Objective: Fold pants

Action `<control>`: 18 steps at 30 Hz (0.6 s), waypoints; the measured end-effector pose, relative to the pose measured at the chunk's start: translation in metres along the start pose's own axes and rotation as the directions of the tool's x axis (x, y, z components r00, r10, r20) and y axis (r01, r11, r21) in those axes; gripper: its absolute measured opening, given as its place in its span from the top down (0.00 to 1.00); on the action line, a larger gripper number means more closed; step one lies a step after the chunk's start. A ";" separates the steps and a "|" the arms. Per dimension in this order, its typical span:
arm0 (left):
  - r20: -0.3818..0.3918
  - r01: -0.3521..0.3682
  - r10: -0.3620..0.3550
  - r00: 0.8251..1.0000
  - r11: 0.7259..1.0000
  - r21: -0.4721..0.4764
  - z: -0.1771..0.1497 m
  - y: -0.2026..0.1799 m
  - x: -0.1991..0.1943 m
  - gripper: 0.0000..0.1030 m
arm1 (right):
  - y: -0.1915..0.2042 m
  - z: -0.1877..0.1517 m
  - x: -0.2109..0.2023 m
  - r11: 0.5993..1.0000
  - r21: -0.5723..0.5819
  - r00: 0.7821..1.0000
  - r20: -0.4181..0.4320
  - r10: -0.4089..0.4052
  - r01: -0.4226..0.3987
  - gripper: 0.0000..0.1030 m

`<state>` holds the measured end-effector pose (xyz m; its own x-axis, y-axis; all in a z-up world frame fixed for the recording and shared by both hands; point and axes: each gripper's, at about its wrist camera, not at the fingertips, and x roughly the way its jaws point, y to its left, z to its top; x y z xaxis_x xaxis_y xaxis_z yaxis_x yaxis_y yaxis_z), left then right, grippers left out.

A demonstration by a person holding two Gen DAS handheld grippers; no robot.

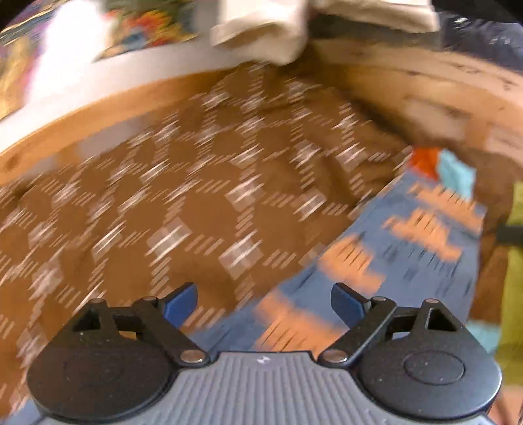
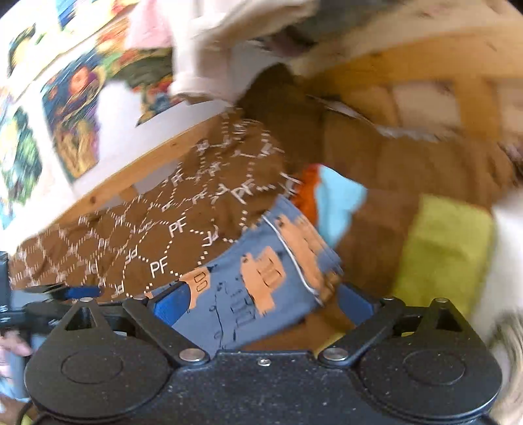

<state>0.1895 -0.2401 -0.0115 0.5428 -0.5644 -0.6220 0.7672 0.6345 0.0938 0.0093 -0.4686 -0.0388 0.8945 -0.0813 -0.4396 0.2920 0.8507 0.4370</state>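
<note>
The pants (image 1: 385, 248) are blue-grey with orange vehicle prints. They lie folded on a brown bedspread (image 1: 183, 183) with a white hexagon pattern. My left gripper (image 1: 264, 305) is open and empty, hovering over the pants' near edge. In the right wrist view the pants (image 2: 261, 278) lie between the wide-open blue fingers of my right gripper (image 2: 264, 307), which holds nothing. The left gripper (image 2: 62, 292) shows at the far left of that view.
A wooden bed frame (image 1: 425, 88) curves round the back. Beige cloth (image 1: 278, 29) hangs at the top. Orange (image 2: 309, 193) and light blue (image 2: 340, 202) cloths lie past the pants, a yellow-green cloth (image 2: 447, 248) to the right. A wall with colourful pictures (image 2: 72, 114) is left.
</note>
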 end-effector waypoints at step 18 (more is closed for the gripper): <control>-0.035 0.213 -0.210 0.977 0.967 0.143 0.054 -0.084 0.123 0.07 | -0.052 0.001 0.017 0.910 0.413 1.000 -0.010 -0.028 0.030 0.59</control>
<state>0.2101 -0.3917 -0.0538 0.3573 -0.6661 -0.6547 0.9060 0.4174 0.0697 0.0099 -0.5146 -0.0687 0.8825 -0.1001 -0.4595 0.4322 0.5579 0.7085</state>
